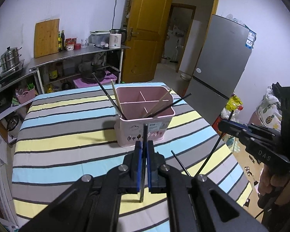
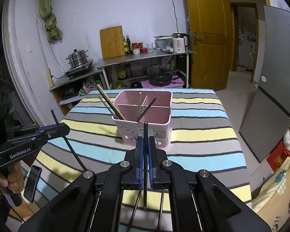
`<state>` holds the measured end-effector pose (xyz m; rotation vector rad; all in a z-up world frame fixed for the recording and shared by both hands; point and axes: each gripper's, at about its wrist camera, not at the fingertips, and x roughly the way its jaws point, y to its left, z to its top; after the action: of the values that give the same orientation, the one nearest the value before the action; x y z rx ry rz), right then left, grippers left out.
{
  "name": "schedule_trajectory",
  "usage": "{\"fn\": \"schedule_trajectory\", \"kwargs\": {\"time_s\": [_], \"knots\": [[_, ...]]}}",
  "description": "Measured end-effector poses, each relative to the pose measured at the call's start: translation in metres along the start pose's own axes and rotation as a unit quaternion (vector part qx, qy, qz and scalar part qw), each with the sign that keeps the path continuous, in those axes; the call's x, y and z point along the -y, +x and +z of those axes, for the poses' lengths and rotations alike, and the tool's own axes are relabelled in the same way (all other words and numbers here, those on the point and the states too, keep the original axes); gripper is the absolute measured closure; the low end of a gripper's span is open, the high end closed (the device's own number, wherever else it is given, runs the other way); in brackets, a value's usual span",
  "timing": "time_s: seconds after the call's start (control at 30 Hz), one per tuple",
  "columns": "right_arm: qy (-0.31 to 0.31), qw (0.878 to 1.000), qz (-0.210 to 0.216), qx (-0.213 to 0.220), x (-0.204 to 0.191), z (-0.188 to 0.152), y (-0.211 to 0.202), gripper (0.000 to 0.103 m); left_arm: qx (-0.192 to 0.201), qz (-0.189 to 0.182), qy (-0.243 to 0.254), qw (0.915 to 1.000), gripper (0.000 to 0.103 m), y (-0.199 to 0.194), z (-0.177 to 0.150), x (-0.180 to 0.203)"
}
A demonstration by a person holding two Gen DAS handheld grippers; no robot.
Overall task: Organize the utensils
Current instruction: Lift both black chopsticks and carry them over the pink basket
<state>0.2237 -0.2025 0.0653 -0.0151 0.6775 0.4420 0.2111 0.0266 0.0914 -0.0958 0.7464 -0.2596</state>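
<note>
Two tools, each pinching one black chopstick. The left tool [image 1: 144, 150] grips a black stick [image 1: 145, 133] standing upright; the right tool [image 2: 145, 147] grips another [image 2: 145, 130], upright too. Both hang just before the pink holder [image 1: 145, 114] on the striped desk [image 1: 67, 127], where several chopsticks lean outward.

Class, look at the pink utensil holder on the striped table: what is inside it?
The pink utensil holder has dividers and holds several chopsticks, dark and light wood-coloured, leaning against its near corners. The back compartments look empty. The chopsticks' lower ends and the holder's floor are hidden by its walls.
</note>
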Motion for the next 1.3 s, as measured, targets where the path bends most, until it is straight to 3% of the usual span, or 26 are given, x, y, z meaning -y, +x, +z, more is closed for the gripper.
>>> {"fn": "schedule_trajectory", "kwargs": {"time_s": [0.23,0.53,0.9,1.3], "knots": [[-0.004,1.0,-0.007,0.001,-0.003,-0.006,-0.02,0.099,-0.007,0.005,0.006,0.9999,0.098,-0.012,-0.004,0.005],[-0.001,0.999,0.0,0.041,-0.01,0.009,-0.038,0.099,0.013,-0.004,-0.012,0.9998,0.098,-0.023,0.011,0.004],[0.034,0.994,0.024,0.103,-0.01,0.044,-0.036,0.099,0.055,-0.004,-0.027,0.9981,0.098,-0.029,0.059,-0.005],[0.045,0.989,0.037,0.138,-0.012,0.089,-0.014,0.099,0.097,-0.009,-0.038,0.9945,0.098,-0.028,0.113,-0.021]]}}
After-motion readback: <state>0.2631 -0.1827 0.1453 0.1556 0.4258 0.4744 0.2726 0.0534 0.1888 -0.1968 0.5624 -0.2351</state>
